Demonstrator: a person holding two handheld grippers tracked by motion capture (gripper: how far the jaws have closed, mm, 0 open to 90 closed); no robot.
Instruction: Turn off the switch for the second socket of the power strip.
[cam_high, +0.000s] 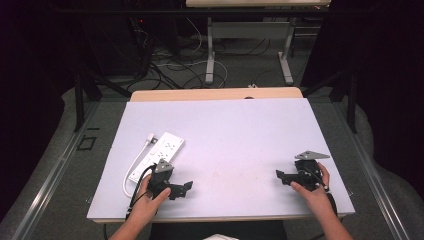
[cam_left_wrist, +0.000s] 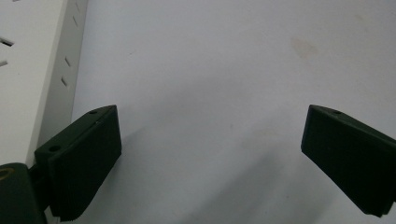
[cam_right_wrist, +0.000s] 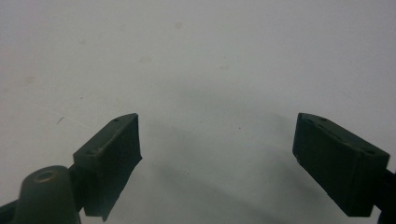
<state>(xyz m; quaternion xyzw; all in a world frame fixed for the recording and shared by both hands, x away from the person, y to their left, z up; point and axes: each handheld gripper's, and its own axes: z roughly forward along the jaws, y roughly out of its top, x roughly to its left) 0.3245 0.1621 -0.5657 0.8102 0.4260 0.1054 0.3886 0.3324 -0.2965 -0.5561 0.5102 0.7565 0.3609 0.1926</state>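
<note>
A white power strip (cam_high: 157, 153) lies on the left part of the white table top (cam_high: 235, 140), with its white cord (cam_high: 131, 167) looping toward the front and a white plug (cam_high: 150, 137) at its far end. My left gripper (cam_high: 183, 189) rests on the table just in front of the strip, jaws open and pointing right, nothing between them. In the left gripper view the strip's side (cam_left_wrist: 32, 70) runs along the left edge beside my open left gripper (cam_left_wrist: 210, 163). My right gripper (cam_high: 281, 176) sits near the front right, open and empty, pointing left. Its own view looks past the open right gripper (cam_right_wrist: 217, 163) at bare table.
The table's wooden back edge (cam_high: 215, 93) shows behind the white top. Beyond it, on the floor, stand the legs of another desk (cam_high: 210, 55) among tangled cables (cam_high: 170, 65). Dark curtains close both sides.
</note>
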